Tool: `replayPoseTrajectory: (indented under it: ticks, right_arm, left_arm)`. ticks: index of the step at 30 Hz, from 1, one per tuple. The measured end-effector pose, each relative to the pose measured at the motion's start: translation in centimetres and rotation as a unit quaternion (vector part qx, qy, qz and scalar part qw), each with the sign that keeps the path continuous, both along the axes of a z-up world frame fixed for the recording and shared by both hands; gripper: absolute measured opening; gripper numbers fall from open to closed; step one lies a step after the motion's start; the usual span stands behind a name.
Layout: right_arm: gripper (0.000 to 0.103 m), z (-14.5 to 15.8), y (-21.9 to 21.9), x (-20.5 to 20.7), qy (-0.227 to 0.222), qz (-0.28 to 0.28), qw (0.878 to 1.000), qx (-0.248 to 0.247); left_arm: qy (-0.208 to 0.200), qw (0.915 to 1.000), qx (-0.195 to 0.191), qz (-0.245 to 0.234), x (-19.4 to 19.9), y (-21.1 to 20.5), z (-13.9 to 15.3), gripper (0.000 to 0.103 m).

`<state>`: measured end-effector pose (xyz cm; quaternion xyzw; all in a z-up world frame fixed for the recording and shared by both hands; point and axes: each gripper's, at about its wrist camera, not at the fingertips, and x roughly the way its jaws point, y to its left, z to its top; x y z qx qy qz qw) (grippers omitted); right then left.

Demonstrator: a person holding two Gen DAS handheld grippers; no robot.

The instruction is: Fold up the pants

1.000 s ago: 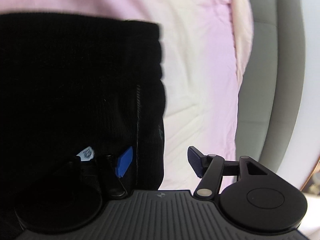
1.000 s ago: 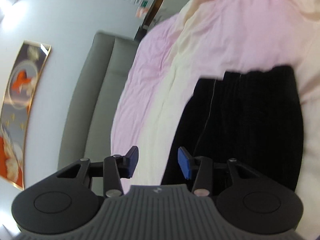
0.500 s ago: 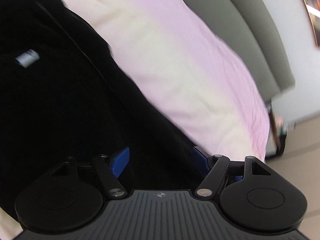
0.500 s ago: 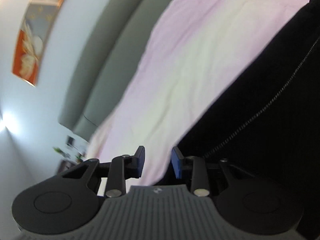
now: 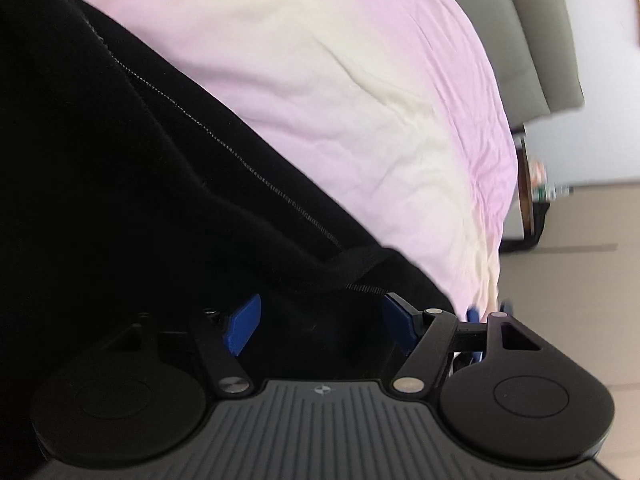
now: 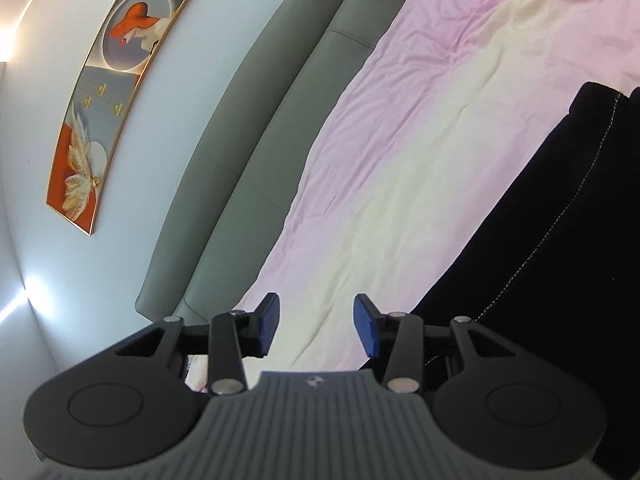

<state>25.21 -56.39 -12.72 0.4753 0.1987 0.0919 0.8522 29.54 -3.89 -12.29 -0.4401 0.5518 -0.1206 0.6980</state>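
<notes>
Meanwhile, in the left wrist view, the left gripper (image 5: 322, 326) had swung from a flat look over the black ribbed pants (image 5: 120, 200) a second earlier to a low, tilted look along their stitched side seam, and the small pale label seen half a second before was out of sight. Its blue-padded fingers (image 5: 242, 324) stood wide apart with black cloth lying between them; whether the pads touched the fabric could not be told, and nothing was pinched. That suggested the hand had released an edge, or was settling in for a fresh grip. The pants lay on the pink-and-cream wrinkled bedsheet (image 5: 360, 100), with the grey padded headboard (image 5: 552, 40) beyond.

In the right wrist view, the right gripper (image 6: 316, 326) had turned too, and its fingers, nearly together half a second earlier, now stood clearly apart over bare sheet, holding nothing. The pants lay just to its right, their straight edge running away along the sheet. I judged a fold had just been laid, or the next grasp was being prepared. A framed painting with an orange hat (image 6: 108, 92) hung on the white wall (image 6: 40, 260) behind the headboard. Nothing stood in the way.
</notes>
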Motion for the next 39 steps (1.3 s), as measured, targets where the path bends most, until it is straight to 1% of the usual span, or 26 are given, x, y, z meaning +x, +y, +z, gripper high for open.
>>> replayPoseTrajectory:
  ticks: [3, 4, 5, 6, 7, 8, 10, 11, 13, 16, 18, 19, 20, 21, 23, 24, 25, 26, 27, 28, 29, 30, 33, 36, 37, 39]
  right_arm:
    - [0.04, 0.5, 0.3, 0.5, -0.014, 0.004, 1.0, 0.016]
    - [0.04, 0.6, 0.4, 0.6, -0.019, 0.008, 1.0, 0.024]
    - [0.041, 0.6, 0.5, 0.6, -0.024, 0.012, 0.999, 0.029]
    - [0.041, 0.8, 0.7, 0.6, -0.029, 0.015, 0.999, 0.031]
    - [0.042, 0.8, 0.7, 0.5, -0.032, 0.016, 0.999, 0.032]
    - [0.043, 0.8, 0.7, 0.4, -0.034, 0.015, 0.999, 0.031]
    - [0.043, 1.0, 0.6, -0.1, -0.038, 0.01, 0.999, 0.03]
    - [0.043, 1.1, 0.4, -0.2, -0.041, 0.007, 0.999, 0.033]
    - [0.043, 1.1, -0.2, -0.4, -0.047, 0.001, 0.998, 0.043]
    - [0.043, 0.9, -1.2, -0.7, -0.048, -0.012, 0.997, 0.058]
    - [0.043, 1.0, -1.8, -0.8, -0.04, -0.021, 0.997, 0.058]
    - [0.043, 1.1, -2.0, -0.8, -0.028, -0.026, 0.998, 0.048]
    - [0.043, 1.4, -2.2, -0.8, -0.01, -0.035, 0.999, 0.027]
    - [0.043, 2.0, -2.4, -0.8, 0.011, -0.049, 0.999, -0.012]
    - [0.043, 3.3, -3.0, -1.3, 0.056, -0.085, 0.989, -0.105]
    - [0.043, 3.9, -3.5, -1.6, 0.081, -0.11, 0.979, -0.151]
    - [0.043, 4.2, -4.2, -2.0, 0.102, -0.137, 0.969, -0.181]
    - [0.043, 4.3, -5.3, -2.6, 0.118, -0.165, 0.961, -0.19]
    - [0.043, 4.2, -6.4, -3.2, 0.129, -0.189, 0.956, -0.183]
    - [0.043, 3.8, -8.0, -4.0, 0.142, -0.215, 0.952, -0.163]
    - [0.043, 3.3, -9.2, -4.7, 0.152, -0.235, 0.949, -0.143]
    - [0.044, 2.8, -10.4, -5.4, 0.163, -0.254, 0.945, -0.126]
    - [0.044, 1.0, -13.2, -6.9, 0.198, -0.289, 0.933, -0.086]
    - [0.043, -0.5, -14.3, -7.3, 0.212, -0.285, 0.934, -0.045]
    - [0.043, -0.6, -14.1, -7.4, 0.211, -0.281, 0.935, -0.044]
    - [0.043, -0.1, -13.4, -7.0, 0.214, -0.271, 0.935, -0.078]
  left_arm:
    - [0.056, 0.9967, -0.037, 0.047, 1.0, -0.1, -2.0, 0.081]
    - [0.067, 0.9948, -0.046, 0.062, 1.1, -0.1, -2.6, 0.077]
    - [0.071, 0.9934, -0.053, 0.073, 1.3, -0.2, -3.1, 0.071]
    - [0.076, 0.9926, -0.051, 0.08, 1.4, -0.2, -3.3, 0.043]
    - [0.084, 0.9922, -0.041, 0.083, 1.7, -0.7, -3.6, 0.007]
    - [0.086, 0.9926, -0.029, 0.082, 2.8, -1.1, -3.9, 0.006]
    - [0.068, 0.9943, -0.014, 0.081, 3.3, -1.7, -3.6, 0.005]
    - [0.062, 0.9945, -0.013, 0.084, 3.5, -1.8, -3.2, 0.005]
    - [0.053, 0.9924, -0.031, 0.107, 3.9, -1.6, -2.9, 0.005]
    - [0.048, 0.987, -0.042, 0.147, 4.4, -1.1, -3.7, 0.005]
    - [0.07, 0.9831, -0.012, 0.169, 5.1, -1.6, -5.5, 0.007]
    - [0.087, 0.9818, 0.003, 0.169, 5.3, -1.8, -6.5, 0.013]
    - [0.094, 0.9816, -0.002, 0.166, 5.4, -2.0, -7.3, 0.013]
    - [0.092, 0.9814, -0.007, 0.169, 5.3, -2.1, -7.5, 0.014]
    - [0.075, 0.9836, -0.021, 0.163, 5.1, -2.1, -6.7, 0.034]
    - [0.066, 0.984, -0.033, 0.162, 5.0, -2.1, -6.1, 0.05]
    - [0.055, 0.9839, -0.038, 0.166, 4.7, -1.9, -5.3, 0.058]
    - [0.039, 0.9847, -0.034, 0.167, 4.2, -2.0, -4.1, 0.059]
    - [0.015, 0.9868, -0.023, 0.159, 3.5, -2.1, -2.6, 0.06]
    - [-0.015, 0.9901, -0.008, 0.139, 2.6, -2.5, -0.9, 0.069]
    - [-0.047, 0.9929, 0.006, 0.109, 1.5, -2.9, 0.7, 0.074]
    - [-0.076, 0.9937, 0.021, 0.08, 0.0, -3.5, 2.2, 0.082]
    - [-0.127, 0.9877, 0.084, 0.035, -5.5, -4.4, 4.4, 0.083]
    - [-0.119, 0.9815, 0.148, 0.027, -9.8, -4.0, 4.0, 0.082]
    - [-0.108, 0.9814, 0.155, 0.036, -10.8, -3.4, 3.4, 0.082]
    - [-0.085, 0.9849, 0.139, 0.06, -12.6, -1.6, 2.3, 0.08]
